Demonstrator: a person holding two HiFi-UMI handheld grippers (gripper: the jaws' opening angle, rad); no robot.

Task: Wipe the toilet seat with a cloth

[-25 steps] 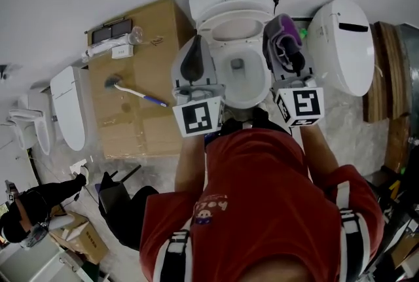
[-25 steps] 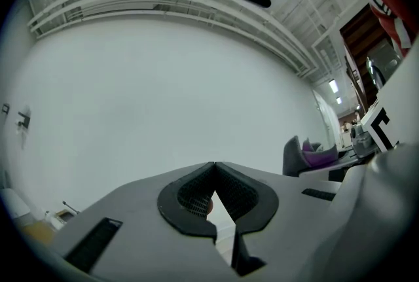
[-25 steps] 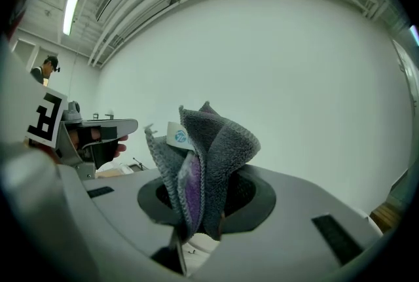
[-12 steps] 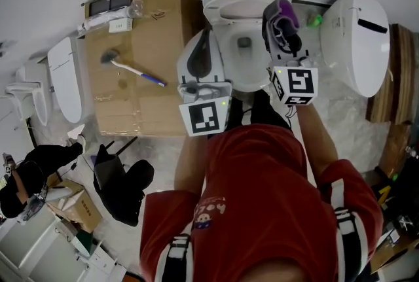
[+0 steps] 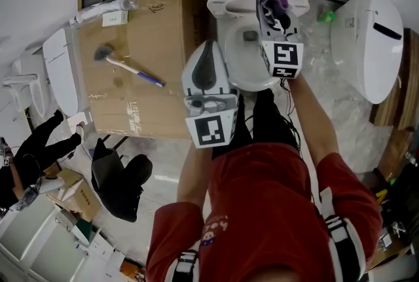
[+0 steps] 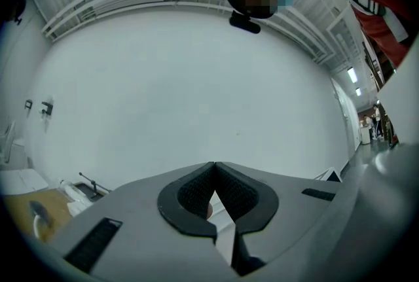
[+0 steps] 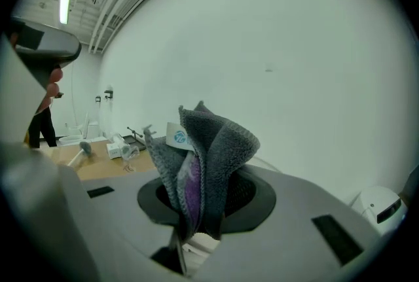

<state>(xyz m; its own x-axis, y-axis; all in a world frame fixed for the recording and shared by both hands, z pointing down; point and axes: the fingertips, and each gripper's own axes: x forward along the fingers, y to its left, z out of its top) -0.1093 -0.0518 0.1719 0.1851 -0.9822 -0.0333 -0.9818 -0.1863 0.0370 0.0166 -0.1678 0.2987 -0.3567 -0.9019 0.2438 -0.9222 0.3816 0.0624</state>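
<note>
Head view: the right gripper (image 5: 273, 11) hung over the toilet seat (image 5: 226, 9) at top centre, and the left gripper (image 5: 207, 49) hung at its left rim beside a cardboard box (image 5: 144, 45). Left gripper view: jaws closed and empty, bare wall ahead. Right gripper view: jaws clamped the grey-purple cloth (image 7: 211, 150).

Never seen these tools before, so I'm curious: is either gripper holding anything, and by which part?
The right gripper pinches a grey and purple cloth by its bunched folds. The left gripper is shut and empty.
</note>
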